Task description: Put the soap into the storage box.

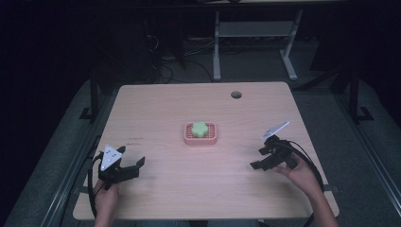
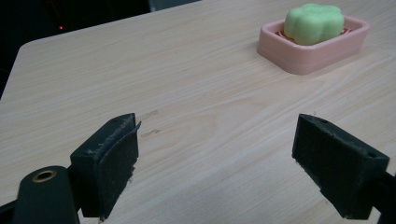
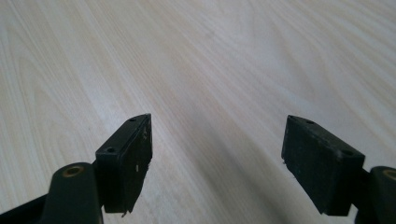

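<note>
Near edge of table, high view: the person's two hands come in from the bottom, each holding a gripper low over the wood.

Left gripper (image 1: 131, 156): near-left part of the table (image 1: 156, 109), grey three-cornered plate on top, cable trailing back toward the near edge. Jaws spread wide, nothing between them. In the left gripper view (image 2: 217, 154) the two black pads stand well apart with bare wood grain between; a few faint dark marks on the wood just beyond the left pad.

Right gripper (image 1: 259, 157): near-right part of the table, plate tilted up toward the far right, cable looping around the hand. Jaws also wide open, holding nothing. The right gripper view (image 3: 217, 156) shows bare light wood between and beyond the pads.

Middle of table, farther off, between the two grippers and well apart from both: pink soap dish (image 1: 190, 138), rectangular, lying flat. Green flower-shaped soap (image 1: 199, 129) sits inside it. In the left gripper view the soap dish (image 2: 303, 53) lies at far right, the soap (image 2: 314, 22) rising above its rim.

Far side: round hole (image 1: 236, 94) in the tabletop near the far edge, right of centre. Beyond the table, a white desk frame (image 1: 255, 30) and cables on a dark floor.
</note>
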A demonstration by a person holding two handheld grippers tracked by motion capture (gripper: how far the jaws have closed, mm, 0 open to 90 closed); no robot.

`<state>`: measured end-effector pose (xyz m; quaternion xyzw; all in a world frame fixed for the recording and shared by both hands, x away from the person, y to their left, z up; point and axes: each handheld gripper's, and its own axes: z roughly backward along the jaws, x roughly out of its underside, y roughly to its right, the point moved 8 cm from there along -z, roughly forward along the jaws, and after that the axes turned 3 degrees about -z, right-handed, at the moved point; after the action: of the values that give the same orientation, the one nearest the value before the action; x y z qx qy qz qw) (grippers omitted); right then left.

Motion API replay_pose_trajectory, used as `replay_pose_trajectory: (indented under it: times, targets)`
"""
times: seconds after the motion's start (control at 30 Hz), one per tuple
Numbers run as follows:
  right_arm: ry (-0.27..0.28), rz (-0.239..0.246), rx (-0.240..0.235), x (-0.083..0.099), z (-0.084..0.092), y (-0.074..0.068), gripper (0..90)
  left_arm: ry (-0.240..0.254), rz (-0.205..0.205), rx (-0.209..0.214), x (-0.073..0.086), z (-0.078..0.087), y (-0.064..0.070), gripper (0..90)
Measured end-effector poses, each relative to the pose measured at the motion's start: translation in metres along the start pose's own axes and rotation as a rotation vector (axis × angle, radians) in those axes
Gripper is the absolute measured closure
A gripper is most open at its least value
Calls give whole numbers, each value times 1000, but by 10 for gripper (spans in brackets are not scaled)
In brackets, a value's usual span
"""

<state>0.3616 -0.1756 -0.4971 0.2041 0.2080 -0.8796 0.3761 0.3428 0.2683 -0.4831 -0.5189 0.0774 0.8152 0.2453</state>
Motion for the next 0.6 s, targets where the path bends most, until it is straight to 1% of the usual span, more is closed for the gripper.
replay_pose_trajectory:
  times: [0.1, 0.33, 0.4, 0.53, 0.57, 0.6]
  targets:
    - [14, -9, -1, 7, 1, -1, 240, -5, -11, 1, 0, 0, 1, 142]
    - [32, -15, -4, 17, 4, -2, 240, -7, -12, 2, 0, -1, 3, 142]
    - [37, -26, -1, 23, 5, -3, 240, -8, -14, 1, -1, -1, 4, 142]
    - [46, -40, -6, 29, 7, -5, 240, -6, -16, 3, -1, -2, 5, 142]
    - [51, -37, -7, 30, 7, -5, 240, -6, -18, 4, -1, -2, 5, 142]
    - [48, -41, -1, 35, 8, -6, 240, -5, -20, 5, -1, -2, 5, 142]
